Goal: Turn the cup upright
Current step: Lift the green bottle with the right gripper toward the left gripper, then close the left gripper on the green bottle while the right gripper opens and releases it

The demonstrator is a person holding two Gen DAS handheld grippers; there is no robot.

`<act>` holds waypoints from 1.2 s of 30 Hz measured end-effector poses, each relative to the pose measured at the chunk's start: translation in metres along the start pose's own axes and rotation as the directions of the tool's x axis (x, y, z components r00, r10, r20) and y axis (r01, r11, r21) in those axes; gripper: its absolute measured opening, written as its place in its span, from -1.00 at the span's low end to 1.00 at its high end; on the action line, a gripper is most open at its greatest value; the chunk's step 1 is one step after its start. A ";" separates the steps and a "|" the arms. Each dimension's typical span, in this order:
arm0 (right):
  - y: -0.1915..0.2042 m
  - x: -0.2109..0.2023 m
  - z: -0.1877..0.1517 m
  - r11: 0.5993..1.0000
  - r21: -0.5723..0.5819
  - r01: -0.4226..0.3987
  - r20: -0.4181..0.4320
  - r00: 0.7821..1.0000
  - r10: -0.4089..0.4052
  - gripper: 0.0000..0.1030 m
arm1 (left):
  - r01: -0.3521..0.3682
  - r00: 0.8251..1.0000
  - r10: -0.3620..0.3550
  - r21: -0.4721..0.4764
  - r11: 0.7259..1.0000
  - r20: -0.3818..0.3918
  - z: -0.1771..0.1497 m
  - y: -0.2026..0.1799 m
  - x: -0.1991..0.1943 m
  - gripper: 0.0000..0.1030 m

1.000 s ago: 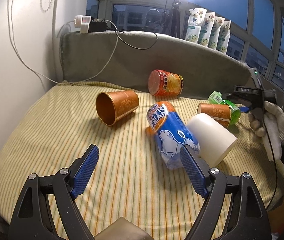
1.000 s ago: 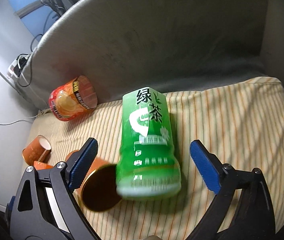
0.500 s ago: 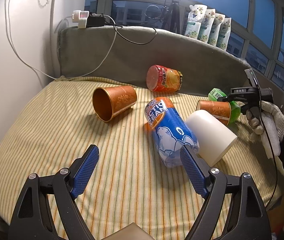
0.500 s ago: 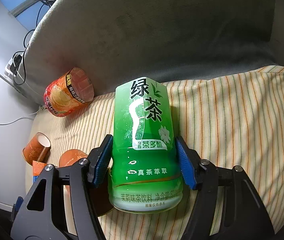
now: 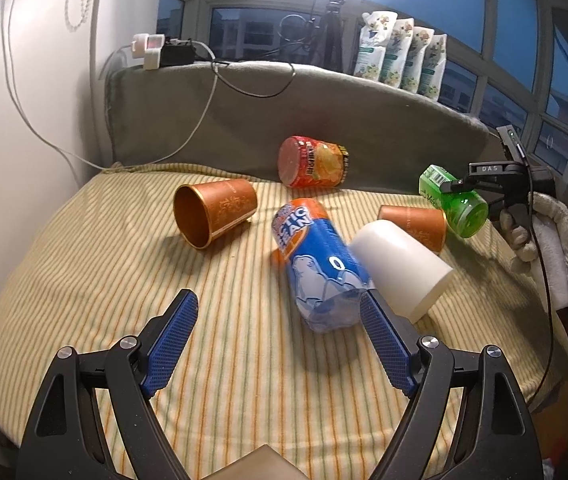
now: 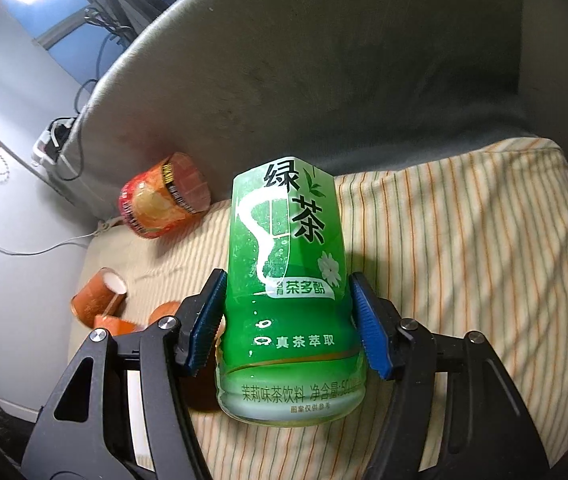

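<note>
Two claws, right claw [image 6: 288,322] pinching green cup [image 6: 287,292], hiding orange cup behind, left claw [image 5: 280,340] spread, empty

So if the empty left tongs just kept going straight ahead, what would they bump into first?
Probably the blue cup lying on its side: its near end sits just inside the right finger of the open left tongs. The white cup lies right beside it. Depth is hard to judge.

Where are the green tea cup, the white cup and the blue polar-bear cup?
green tea cup [image 6: 284,280], right wrist view, label front.
white cup [image 5: 399,264], left wrist view, side wall.
blue polar-bear cup [image 5: 315,264], left wrist view, printed side.
</note>
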State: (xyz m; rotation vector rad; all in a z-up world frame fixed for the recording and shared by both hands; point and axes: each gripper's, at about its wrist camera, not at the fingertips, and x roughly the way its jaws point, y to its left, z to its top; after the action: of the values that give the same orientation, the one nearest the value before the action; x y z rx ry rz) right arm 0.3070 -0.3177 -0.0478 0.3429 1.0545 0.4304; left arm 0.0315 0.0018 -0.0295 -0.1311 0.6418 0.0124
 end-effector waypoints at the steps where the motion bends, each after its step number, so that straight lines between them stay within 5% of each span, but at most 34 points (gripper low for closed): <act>1: 0.001 -0.005 -0.004 1.000 -0.001 -0.006 0.000 1.000 0.006 0.24 | 0.003 1.000 -0.003 0.003 1.000 0.003 0.000 -0.002 -0.001 0.62; 13: 0.013 -0.061 -0.084 0.999 -0.001 -0.035 -0.005 0.999 0.035 0.24 | 0.077 0.997 -0.077 -0.006 0.997 -0.031 -0.008 -0.016 -0.009 0.62; 23: 0.027 -0.058 -0.155 0.997 0.062 -0.049 -0.044 0.998 0.052 0.25 | 0.149 0.986 -0.147 0.019 0.989 -0.085 -0.013 -0.039 -0.007 0.62; 33: 0.025 -0.046 -0.166 0.998 0.066 0.021 -0.040 0.999 -0.018 0.27 | 0.220 0.968 -0.213 0.042 0.975 -0.131 -0.008 -0.072 0.003 0.62; 36: 0.025 -0.050 -0.165 0.998 0.049 0.029 -0.030 0.999 -0.028 0.62 | 0.240 0.960 -0.233 0.027 0.970 -0.158 -0.005 -0.080 0.008 0.62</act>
State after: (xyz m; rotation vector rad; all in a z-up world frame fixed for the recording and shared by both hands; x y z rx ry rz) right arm 0.1351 -0.3094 -0.0732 0.3660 1.0987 0.3856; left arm 0.0392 -0.0782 -0.0290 -0.1646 0.7770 -0.2458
